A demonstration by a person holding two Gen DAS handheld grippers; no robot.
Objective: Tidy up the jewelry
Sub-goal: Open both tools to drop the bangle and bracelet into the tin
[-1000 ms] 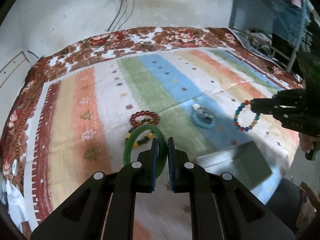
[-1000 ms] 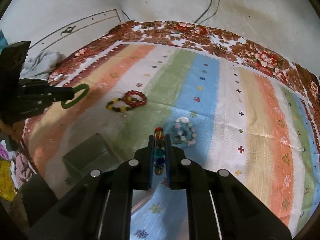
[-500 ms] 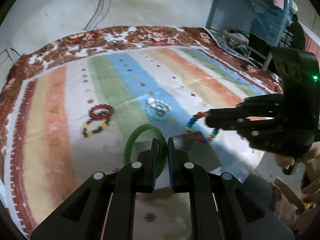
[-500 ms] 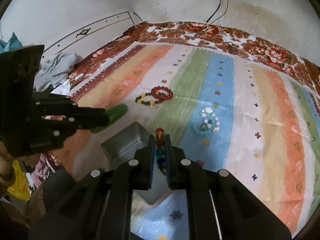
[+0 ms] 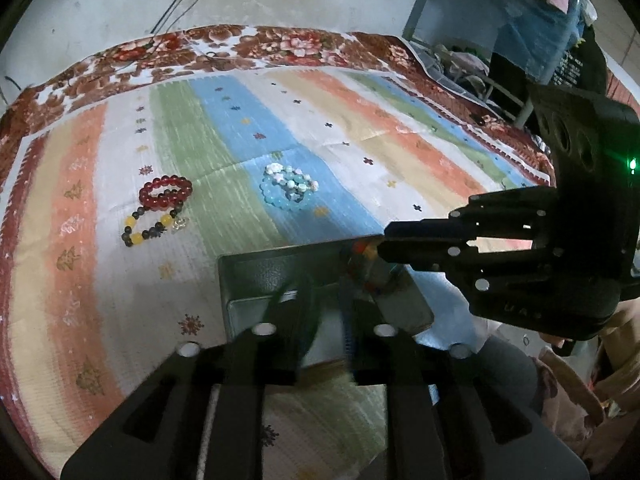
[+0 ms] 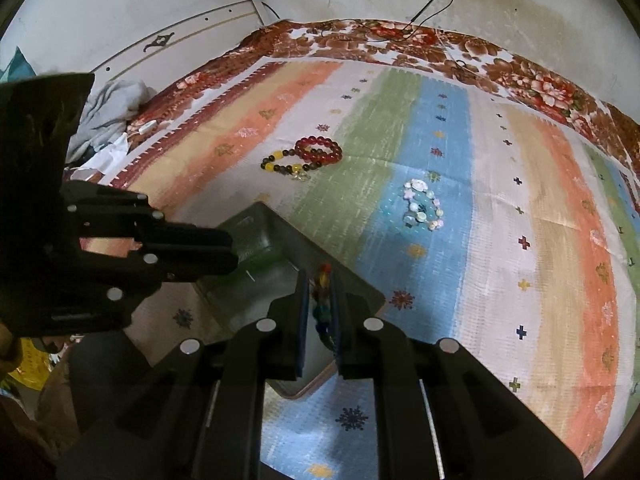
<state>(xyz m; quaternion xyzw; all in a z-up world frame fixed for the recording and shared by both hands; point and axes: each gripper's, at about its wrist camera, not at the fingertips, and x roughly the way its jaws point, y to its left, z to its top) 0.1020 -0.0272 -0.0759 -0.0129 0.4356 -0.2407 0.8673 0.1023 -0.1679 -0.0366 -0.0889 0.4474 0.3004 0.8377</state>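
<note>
A dark open box (image 5: 256,276) (image 6: 256,236) sits on the striped cloth near its front edge. My left gripper (image 5: 326,312) hangs over the box with its jaws parted; the green bangle shows only as a faint green blur inside the box (image 6: 256,260) by the left fingertips. My right gripper (image 6: 320,304) is shut on a multicoloured bead bracelet (image 6: 322,296) and holds it over the box; the beads also show in the left wrist view (image 5: 362,260). A red bead bracelet (image 5: 165,192), a yellow-and-dark bead bracelet (image 5: 148,228) and a pale blue bracelet (image 5: 288,188) lie on the cloth.
The cloth (image 5: 360,140) covers a bed with a brown floral border. A white wall with cables stands behind. Grey clothes (image 6: 108,116) lie at the left bed edge. Shelving and clutter (image 5: 500,40) stand at the right.
Both grippers have come over the box. The left jaws have opened and the green bangle has left them. The right gripper still holds the multicoloured bracelet, now lower over the box.
</note>
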